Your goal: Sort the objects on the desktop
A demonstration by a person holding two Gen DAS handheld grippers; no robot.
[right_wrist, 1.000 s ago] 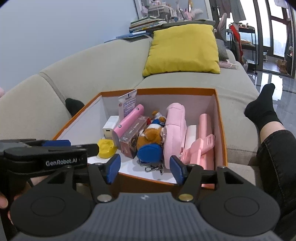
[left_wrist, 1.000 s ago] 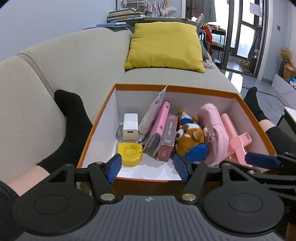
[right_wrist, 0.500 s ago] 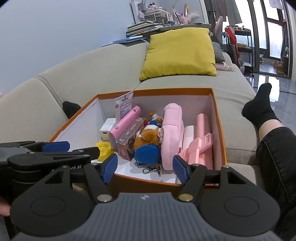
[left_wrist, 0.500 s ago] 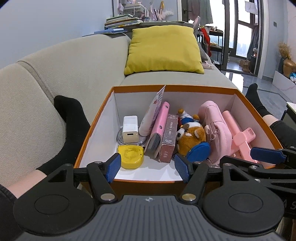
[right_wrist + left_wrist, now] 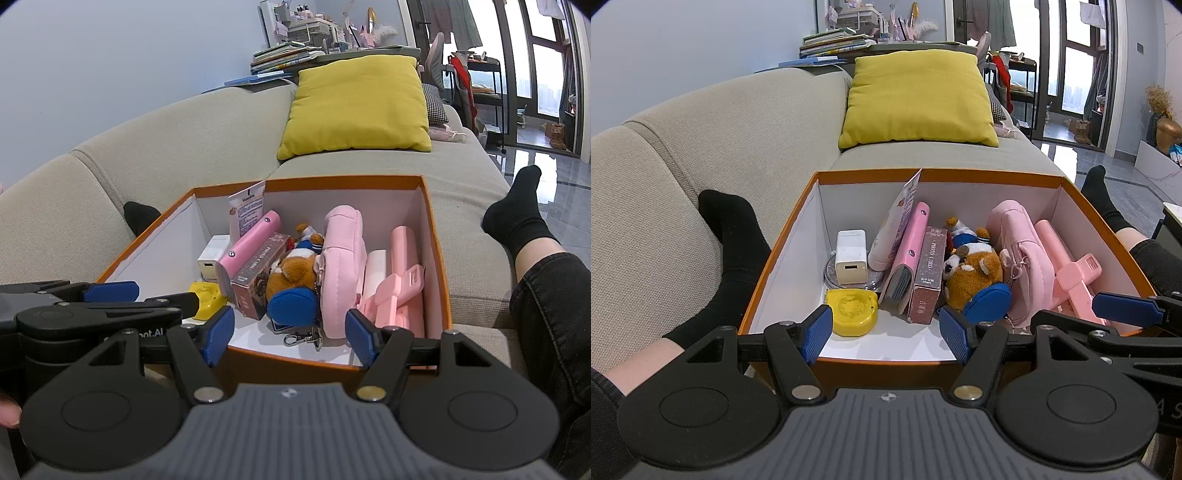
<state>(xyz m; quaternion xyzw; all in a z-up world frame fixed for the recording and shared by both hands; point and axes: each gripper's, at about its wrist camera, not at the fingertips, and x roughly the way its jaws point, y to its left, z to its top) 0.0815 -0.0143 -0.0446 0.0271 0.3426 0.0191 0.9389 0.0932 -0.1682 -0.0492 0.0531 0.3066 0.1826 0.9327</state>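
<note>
Left gripper point(image 5: 884, 334): jaws wide, holding nothing, poised at the near rim of the orange box point(image 5: 960, 175), its blue pads apart above the box floor. Right gripper point(image 5: 291, 334): likewise spread and empty, at the same near rim, just right of the left one.

Contents of the box, which sits on a beige sofa point(image 5: 720, 122), counted:
- one yellow round case point(image 5: 852, 311), nearest the left gripper, beside its left pad;
- one white charger point(image 5: 851, 256) resting on a clear disc;
- one pink binder point(image 5: 908, 251), leaning, with one printed packet point(image 5: 903, 199) behind it;
- one boxed card pack point(image 5: 929, 273), upright;
- one plush toy point(image 5: 975, 273) with blue cap, keyring clip visible in the right view only;
- one pink pouch point(image 5: 1023, 243);
- one pink folding stand point(image 5: 1071, 266), partly hidden behind the right gripper's arm.

One yellow cushion point(image 5: 918, 98) lies beyond. Packet text illegible.
</note>
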